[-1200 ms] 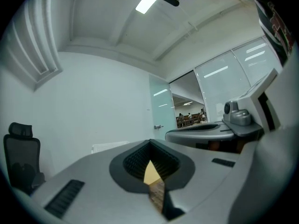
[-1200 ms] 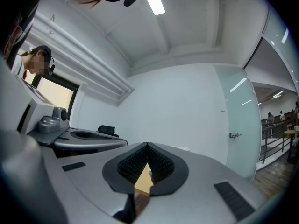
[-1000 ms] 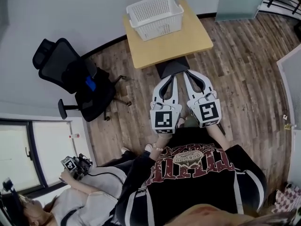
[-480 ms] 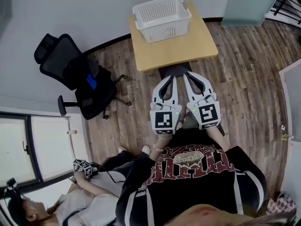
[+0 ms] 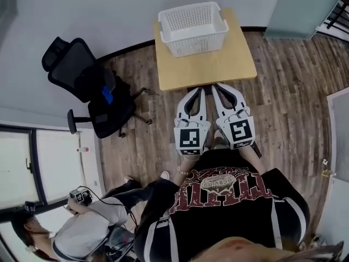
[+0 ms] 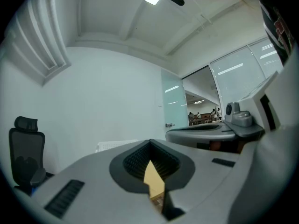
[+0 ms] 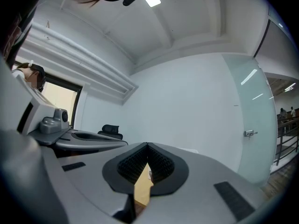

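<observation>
In the head view I hold both grippers side by side in front of my torso, tips pointing at a small wooden table (image 5: 207, 67). My left gripper (image 5: 197, 90) and right gripper (image 5: 218, 87) end just short of the table's near edge. A white slotted basket (image 5: 193, 26) stands at the table's far end. In the left gripper view the left gripper (image 6: 149, 143) has its jaws closed tip to tip with nothing between them. The right gripper (image 7: 147, 144) looks the same in its own view. A sliver of the tabletop (image 6: 153, 183) shows through the notch behind the pads.
A black office chair (image 5: 82, 86) stands left of the table on the wood floor. Another person (image 5: 82, 228) sits at the lower left holding a marker-cube device (image 5: 76, 196). A frosted glass door (image 5: 305, 4) is at the upper right. A white wall runs behind the table.
The table and basket have shifted right and slightly down in the head view as the head turned. The seated person moved leftward. Both grippers stay side by side and shut.
</observation>
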`<state>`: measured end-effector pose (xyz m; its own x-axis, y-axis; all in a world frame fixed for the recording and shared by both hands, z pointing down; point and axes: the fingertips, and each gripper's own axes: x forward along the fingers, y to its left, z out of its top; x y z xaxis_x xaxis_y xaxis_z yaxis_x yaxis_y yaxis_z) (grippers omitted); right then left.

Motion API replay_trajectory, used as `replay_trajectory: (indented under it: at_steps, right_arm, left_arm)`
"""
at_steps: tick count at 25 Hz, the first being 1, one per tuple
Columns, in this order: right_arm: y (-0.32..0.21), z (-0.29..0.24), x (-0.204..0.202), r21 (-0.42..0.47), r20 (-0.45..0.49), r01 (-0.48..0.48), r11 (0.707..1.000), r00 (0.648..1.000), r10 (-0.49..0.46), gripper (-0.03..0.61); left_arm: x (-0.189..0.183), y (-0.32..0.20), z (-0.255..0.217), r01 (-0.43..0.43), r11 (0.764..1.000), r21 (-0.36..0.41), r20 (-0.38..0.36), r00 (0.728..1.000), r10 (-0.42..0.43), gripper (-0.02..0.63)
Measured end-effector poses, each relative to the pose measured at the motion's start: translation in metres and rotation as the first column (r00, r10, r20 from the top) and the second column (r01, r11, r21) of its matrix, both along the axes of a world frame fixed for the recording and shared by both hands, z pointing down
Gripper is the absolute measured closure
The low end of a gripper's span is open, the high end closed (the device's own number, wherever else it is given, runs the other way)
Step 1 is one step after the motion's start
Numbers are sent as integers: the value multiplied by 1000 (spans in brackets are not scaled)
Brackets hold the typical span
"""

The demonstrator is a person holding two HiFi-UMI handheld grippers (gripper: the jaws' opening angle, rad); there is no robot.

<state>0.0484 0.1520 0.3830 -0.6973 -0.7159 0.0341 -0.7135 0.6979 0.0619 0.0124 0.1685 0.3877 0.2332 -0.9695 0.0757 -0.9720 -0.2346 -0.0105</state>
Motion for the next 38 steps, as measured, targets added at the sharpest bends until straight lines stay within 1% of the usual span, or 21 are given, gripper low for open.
replay_trajectory:
  at_steps: [6, 12, 18, 24, 31, 38]
  right_arm:
    - [-33, -3, 4, 4, -3, 39, 999, 999, -39, 563]
    - [-56, 3, 16, -4, -3, 59, 998, 998, -59, 561]
    - [-79, 8, 25, -13, -3, 56, 998, 998, -56, 562]
    - [-99, 7, 27, -6, -4, 55, 998, 998, -55, 562]
    - [-139, 10, 20, -8, -12, 6, 1000, 1000, -6, 562]
    - [-180, 9, -10, 5, -19, -22, 1000, 1000, 22, 563]
  left_arm:
    - [5, -33, -1, 28, 1000, -10, -12, 1000, -28, 583]
    - [13, -52, 4, 59, 998, -16, -15, 998, -60, 583]
    - [19, -73, 12, 59, 998, -38, -23, 998, -60, 583]
    - [21, -95, 10, 43, 999, -34, -48, 998, -44, 583]
    - [12, -134, 10, -2, 1000, -21, -47, 999, 1, 583]
    - [-23, -179, 8, -30, 999, -17, -50, 998, 29, 583]
